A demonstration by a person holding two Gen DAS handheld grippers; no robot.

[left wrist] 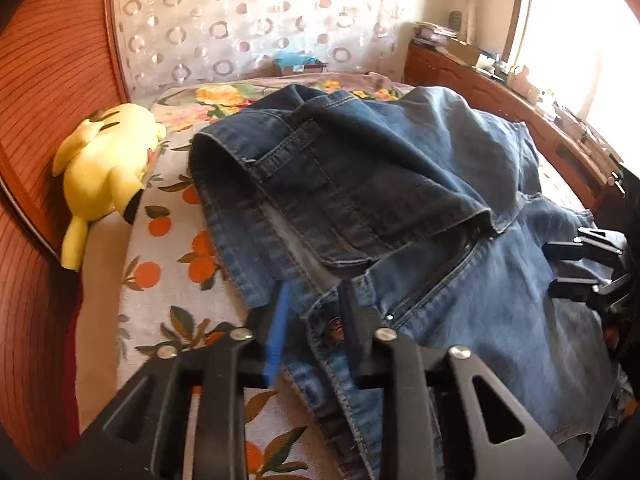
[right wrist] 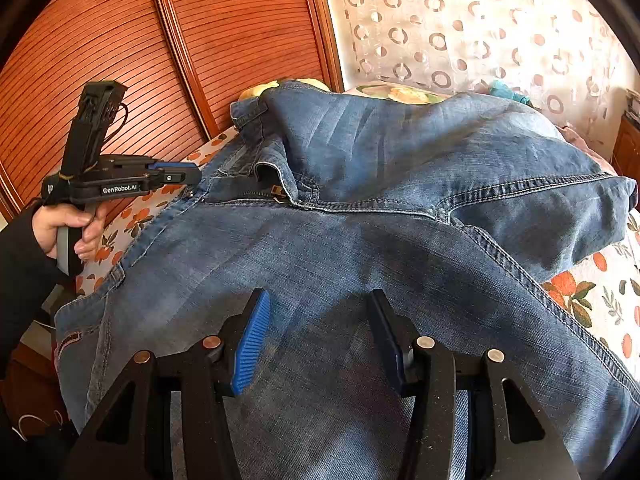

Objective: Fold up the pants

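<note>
Blue jeans (left wrist: 400, 184) lie crumpled on a bed with an orange-print sheet (left wrist: 172, 248). In the left wrist view my left gripper (left wrist: 316, 312) is open, its fingers straddling the waistband by the button (left wrist: 335, 330). The right gripper (left wrist: 576, 272) shows at the right edge, over the denim. In the right wrist view the jeans (right wrist: 360, 248) fill the frame, one leg thrown over toward the right. My right gripper (right wrist: 320, 336) is open just above the flat denim, holding nothing. The left gripper (right wrist: 176, 178) is at the waistband on the left, held by a hand.
A yellow plush toy (left wrist: 104, 168) lies on the bed's left side by a wooden slatted wall (left wrist: 48, 80). A patterned curtain (left wrist: 248, 20) hangs behind the bed. A cluttered wooden shelf (left wrist: 500, 80) runs along the right below a bright window.
</note>
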